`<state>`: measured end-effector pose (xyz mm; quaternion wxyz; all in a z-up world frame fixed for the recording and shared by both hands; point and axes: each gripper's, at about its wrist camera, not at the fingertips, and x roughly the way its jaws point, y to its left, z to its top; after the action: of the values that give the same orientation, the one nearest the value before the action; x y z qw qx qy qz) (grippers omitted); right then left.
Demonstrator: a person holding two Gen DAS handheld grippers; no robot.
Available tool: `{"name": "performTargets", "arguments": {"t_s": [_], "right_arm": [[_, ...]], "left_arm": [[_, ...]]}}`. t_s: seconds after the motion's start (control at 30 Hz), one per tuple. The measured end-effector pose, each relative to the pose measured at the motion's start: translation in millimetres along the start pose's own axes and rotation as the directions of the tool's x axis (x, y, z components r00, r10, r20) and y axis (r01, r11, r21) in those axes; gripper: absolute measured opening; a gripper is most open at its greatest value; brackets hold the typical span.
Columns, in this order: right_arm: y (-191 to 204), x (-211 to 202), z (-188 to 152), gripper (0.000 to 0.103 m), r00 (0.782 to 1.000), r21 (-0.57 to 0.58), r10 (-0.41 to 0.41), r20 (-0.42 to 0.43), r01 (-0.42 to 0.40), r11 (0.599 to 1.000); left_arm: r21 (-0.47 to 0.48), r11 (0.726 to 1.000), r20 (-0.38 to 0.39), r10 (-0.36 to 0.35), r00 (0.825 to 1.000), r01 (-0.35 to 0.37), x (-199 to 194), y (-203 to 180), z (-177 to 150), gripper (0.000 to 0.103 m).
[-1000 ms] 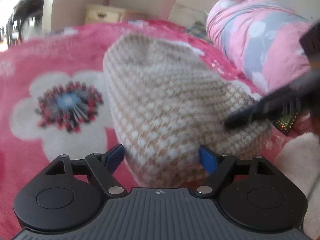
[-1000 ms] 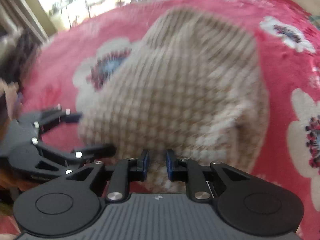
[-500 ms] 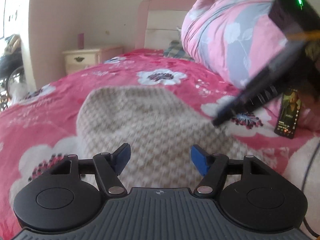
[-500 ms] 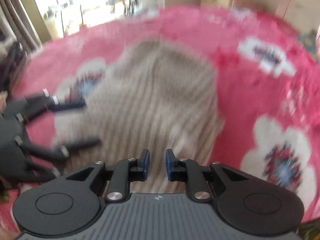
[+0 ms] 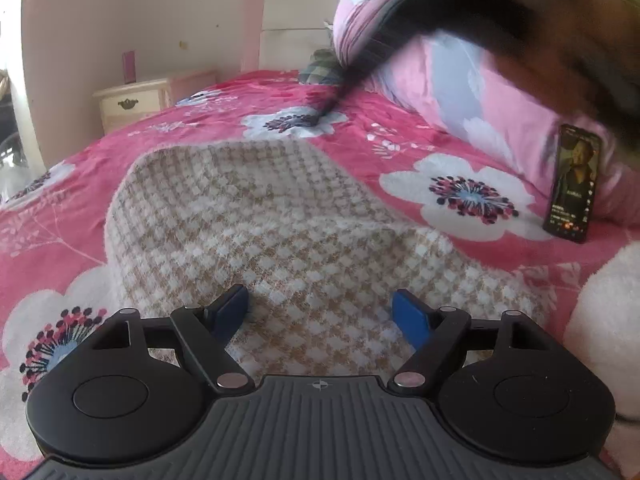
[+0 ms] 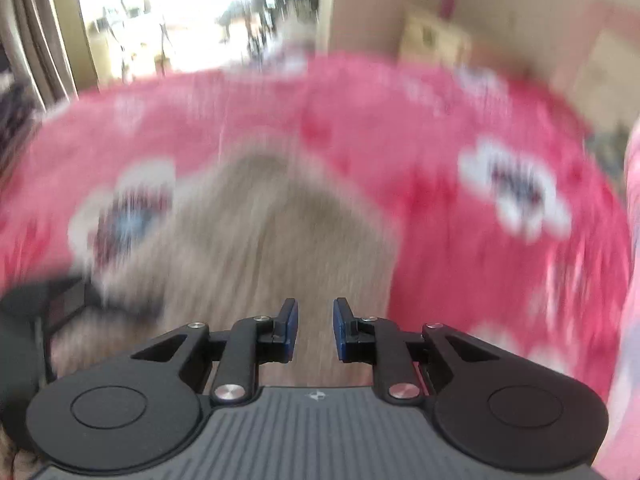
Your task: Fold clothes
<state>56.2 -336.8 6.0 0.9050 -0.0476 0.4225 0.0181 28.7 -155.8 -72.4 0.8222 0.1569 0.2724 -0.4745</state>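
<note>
A beige-and-white houndstooth knit garment (image 5: 256, 216) lies folded in a thick pad on the pink flowered blanket (image 5: 360, 136). My left gripper (image 5: 320, 296) hovers over its near edge. Its jaws are opening, with only the knit's surface below them and nothing pinched. In the right wrist view, which is blurred by motion, my right gripper (image 6: 316, 304) hangs above the same garment (image 6: 256, 248). Its blue pads stand a narrow gap apart and hold nothing. One of its black fingers (image 5: 360, 76) streaks across the top of the left wrist view, above the bed.
A phone (image 5: 574, 184) with a lit screen leans against a rolled pink-and-grey duvet (image 5: 480, 92) at the right. A white fluffy thing (image 5: 608, 320) lies near the right edge. A cream nightstand (image 5: 132, 102) and the pink headboard (image 5: 296, 20) stand at the back.
The right gripper has lifted off the garment and swung up and away. The left view has rolled level and drawn back; its jaws narrowed a little, then widened again.
</note>
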Motion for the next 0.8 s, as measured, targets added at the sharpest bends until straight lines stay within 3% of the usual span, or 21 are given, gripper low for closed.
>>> {"name": "performTargets", "arguments": {"t_s": [0.07, 0.1, 0.17, 0.2, 0.3, 0.4, 0.5, 0.6, 0.63, 0.7, 0.77, 0.8], "right_arm": [[-10, 25, 16, 0.019, 0.999, -0.024, 0.037, 0.009, -0.037, 0.999], [-13, 42, 16, 0.019, 0.999, -0.04, 0.046, -0.028, -0.047, 0.998], [-12, 88, -13, 0.019, 0.976, -0.107, -0.004, -0.216, -0.02, 0.994], [-12, 96, -29, 0.019, 0.967, -0.119, -0.015, -0.256, -0.016, 0.993], [-17, 87, -47, 0.019, 0.972, -0.101, -0.004, -0.235, -0.02, 0.995], [-25, 77, -28, 0.018, 0.965, -0.1, 0.014, -0.262, -0.041, 0.994], [-29, 61, 7, 0.018, 0.987, -0.118, 0.021, -0.161, -0.041, 0.992], [-26, 69, 26, 0.019, 0.995, -0.141, 0.035, -0.091, -0.048, 0.989], [-26, 79, 25, 0.019, 0.993, -0.15, 0.029, -0.113, -0.046, 0.988], [-28, 117, -15, 0.019, 0.963, -0.18, -0.033, -0.268, -0.017, 0.984], [-33, 115, -44, 0.019, 0.972, -0.171, -0.04, -0.234, -0.001, 0.985], [-38, 109, -43, 0.019, 0.97, -0.126, -0.031, -0.241, 0.001, 0.992]], "left_arm": [[0.005, 1.0, 0.004, -0.009, 1.0, 0.009, 0, -4, 0, 0.079], [0.004, 1.0, 0.007, -0.018, 1.0, 0.018, 0, -3, -1, 0.079], [0.002, 0.999, 0.012, -0.038, 0.999, 0.038, 1, -4, -3, 0.078], [0.003, 0.999, 0.015, -0.054, 0.998, 0.054, 1, -6, -3, 0.078], [0.051, 0.997, 0.01, -0.054, 0.998, 0.054, 2, -13, -6, 0.08], [0.035, 0.997, 0.009, -0.075, 0.997, 0.074, 0, -8, -6, 0.08], [0.025, 0.995, 0.007, -0.096, 0.995, 0.096, -2, -8, -6, 0.08], [0.048, 0.993, 0.005, -0.108, 0.994, 0.108, -3, -14, -9, 0.08], [0.052, 0.993, 0.008, -0.11, 0.994, 0.11, -3, -15, -10, 0.08], [0.039, 0.989, 0.011, -0.145, 0.989, 0.145, -3, -13, -12, 0.08], [0.045, 0.985, 0.017, -0.165, 0.986, 0.164, -3, -17, -12, 0.08], [0.06, 0.984, 0.014, -0.17, 0.985, 0.169, -2, -20, -13, 0.081]]}}
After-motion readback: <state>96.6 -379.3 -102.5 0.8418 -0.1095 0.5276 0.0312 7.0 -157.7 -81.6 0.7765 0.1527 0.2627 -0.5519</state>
